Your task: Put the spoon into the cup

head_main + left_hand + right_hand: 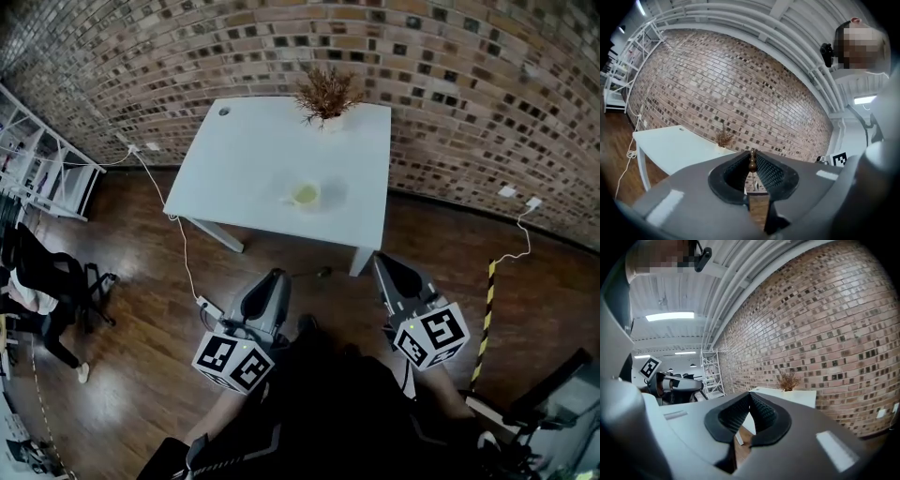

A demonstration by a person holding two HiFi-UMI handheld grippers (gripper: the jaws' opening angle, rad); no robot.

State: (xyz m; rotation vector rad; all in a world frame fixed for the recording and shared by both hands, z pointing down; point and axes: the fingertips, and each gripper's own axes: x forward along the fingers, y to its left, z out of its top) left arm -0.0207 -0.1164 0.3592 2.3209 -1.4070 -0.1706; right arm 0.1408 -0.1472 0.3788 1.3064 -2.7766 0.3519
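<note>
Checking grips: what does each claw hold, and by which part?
Left claw pinches the spoon by its beaded brown end; right claw holds nothing.

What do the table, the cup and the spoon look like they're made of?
Table: smooth matte white top, no grain, probably laminate or painted board.
Cup: pale, yellowish inside, perhaps glass or plastic; too small to tell.
Spoon: thin stem with a brown beaded end, dull sheen, maybe wood or bronze-toned metal.
</note>
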